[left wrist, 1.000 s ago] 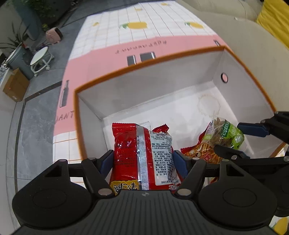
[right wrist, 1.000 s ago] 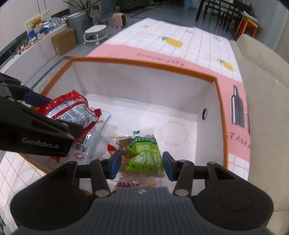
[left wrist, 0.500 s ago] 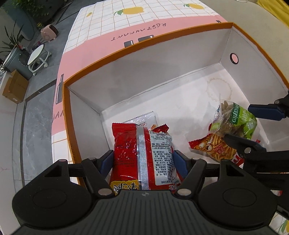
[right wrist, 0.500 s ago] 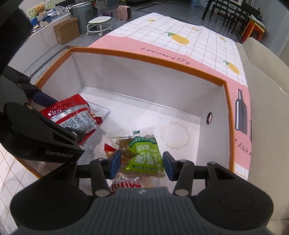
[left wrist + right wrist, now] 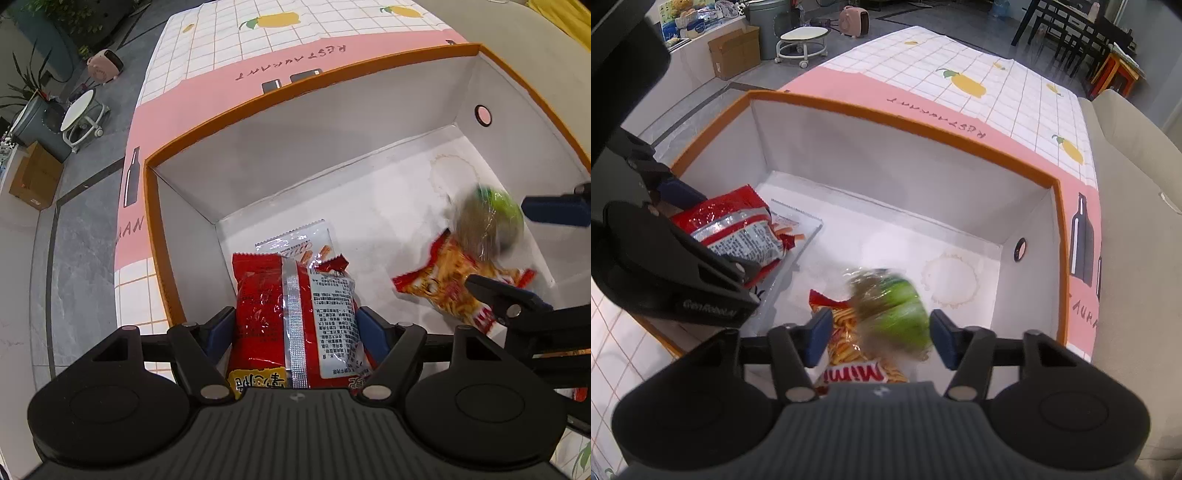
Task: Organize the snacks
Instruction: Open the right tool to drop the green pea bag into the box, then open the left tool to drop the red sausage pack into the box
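Four snack packets are now in or over the white cardboard box with the orange rim (image 5: 155, 229), which stands on the worktop with its pink-and-white checked cloth (image 5: 1027, 92). A clear packet of orange sticks (image 5: 299, 240) lies flat on the box floor at the left, and a red-and-yellow crinkly packet of fries-shaped snacks (image 5: 849, 347) lies at the right. So the sorting looks well under way; how many snacks remain outside the box I cannot tell, as none show.

The left tool (image 5: 295, 328) has the red foil packet with the silver seam (image 5: 291, 310) between its blue pads, hanging just above the clear packet. Its jaws have just been opening a little wider than a second ago, yet the packet sits where it did, so it looks on the point of being let go, not yet dropped.

The right tool (image 5: 879, 336) has changed more. A second ago its pads pressed the green-labelled clear packet of brown nuts (image 5: 890, 306); now the jaws have just been opening, there is a gap at each pad, and the packet is a blur, falling free onto the fries packet below.

What is left, I judge: release the red packet, then fetch any others.
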`<state>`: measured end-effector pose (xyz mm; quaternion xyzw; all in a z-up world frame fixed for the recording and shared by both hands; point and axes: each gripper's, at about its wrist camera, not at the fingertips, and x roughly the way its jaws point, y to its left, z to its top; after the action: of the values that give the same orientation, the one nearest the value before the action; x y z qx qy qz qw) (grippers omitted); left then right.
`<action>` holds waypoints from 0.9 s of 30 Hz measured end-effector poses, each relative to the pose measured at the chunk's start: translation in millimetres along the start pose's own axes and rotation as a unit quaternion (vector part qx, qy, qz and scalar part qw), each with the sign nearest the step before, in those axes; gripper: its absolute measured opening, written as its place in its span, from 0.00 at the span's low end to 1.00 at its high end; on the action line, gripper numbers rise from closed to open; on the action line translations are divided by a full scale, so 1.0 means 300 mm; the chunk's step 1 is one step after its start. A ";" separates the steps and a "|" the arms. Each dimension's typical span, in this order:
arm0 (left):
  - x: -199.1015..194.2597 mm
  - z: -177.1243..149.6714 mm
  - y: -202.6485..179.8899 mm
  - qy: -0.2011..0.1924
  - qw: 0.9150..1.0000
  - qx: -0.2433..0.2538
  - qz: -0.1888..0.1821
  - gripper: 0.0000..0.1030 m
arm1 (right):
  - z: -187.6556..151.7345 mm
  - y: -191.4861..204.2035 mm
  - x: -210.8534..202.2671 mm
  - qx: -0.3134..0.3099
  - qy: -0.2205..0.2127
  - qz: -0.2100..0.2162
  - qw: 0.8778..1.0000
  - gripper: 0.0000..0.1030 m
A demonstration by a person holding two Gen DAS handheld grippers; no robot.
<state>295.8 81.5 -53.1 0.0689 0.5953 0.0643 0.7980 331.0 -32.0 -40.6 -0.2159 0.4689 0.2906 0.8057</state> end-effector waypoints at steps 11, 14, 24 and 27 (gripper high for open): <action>-0.171 -0.018 0.004 -0.069 0.997 -0.023 0.003 0.87 | -0.007 -0.020 -0.103 0.011 -0.028 -0.014 0.999 0.68; -0.227 -0.047 0.001 -0.095 0.995 -0.035 0.003 0.87 | -0.027 -0.033 -0.146 0.025 -0.042 -0.014 0.999 0.68; -0.419 -0.186 -0.046 -0.191 0.980 -0.053 -0.002 0.87 | -0.145 -0.039 -0.326 0.073 -0.097 0.004 0.993 0.68; -0.456 -0.243 -0.064 -0.207 0.976 -0.064 -0.011 0.87 | -0.198 -0.044 -0.379 0.090 -0.114 0.010 0.989 0.68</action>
<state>187.7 39.8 51.5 0.0228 0.4129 0.0780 0.9072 257.8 -108.7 32.9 -0.1030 0.4003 0.2776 0.8672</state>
